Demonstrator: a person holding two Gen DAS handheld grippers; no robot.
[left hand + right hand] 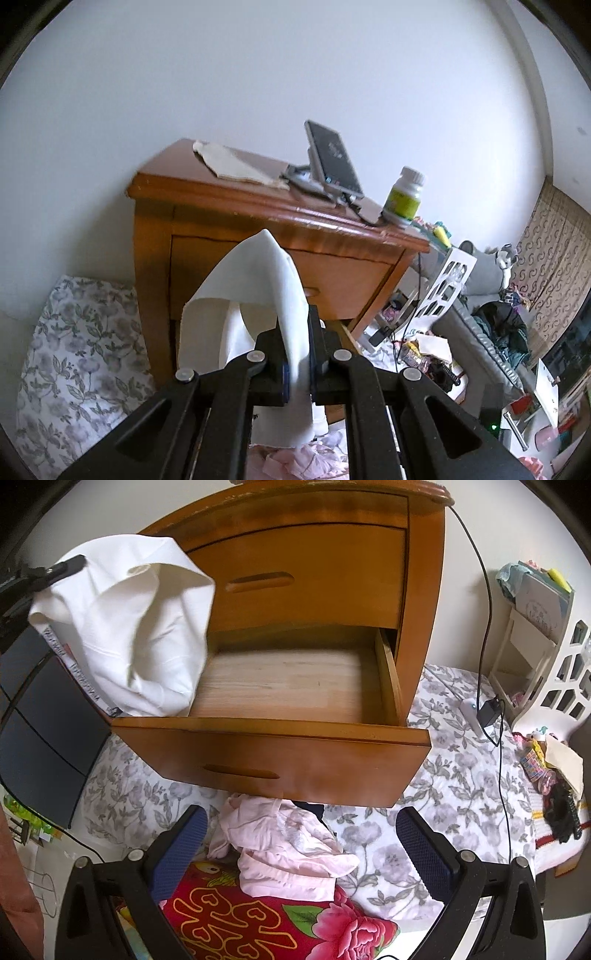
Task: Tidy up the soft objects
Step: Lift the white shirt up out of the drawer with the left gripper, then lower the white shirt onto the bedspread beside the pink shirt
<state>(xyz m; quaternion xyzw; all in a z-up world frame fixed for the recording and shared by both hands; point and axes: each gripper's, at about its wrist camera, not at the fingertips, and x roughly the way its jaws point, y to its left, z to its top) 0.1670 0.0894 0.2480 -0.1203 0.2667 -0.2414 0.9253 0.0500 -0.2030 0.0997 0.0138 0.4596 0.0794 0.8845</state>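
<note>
My left gripper [298, 363] clenched on white cloth [258, 280]; right gripper [301, 845] released, empty. Risk: hanging folds snag open drawer [273, 734] front.

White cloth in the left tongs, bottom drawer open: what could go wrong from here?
1. The left tongs pinch only a narrow fold of the white cloth; the loose bulk could slip out.
2. The cloth hangs over the left edge of the open wooden bottom drawer, so part may drape outside.
3. The pale pink garment lies under the drawer front and could snag when picked up; the right tongs are open above it.
</note>
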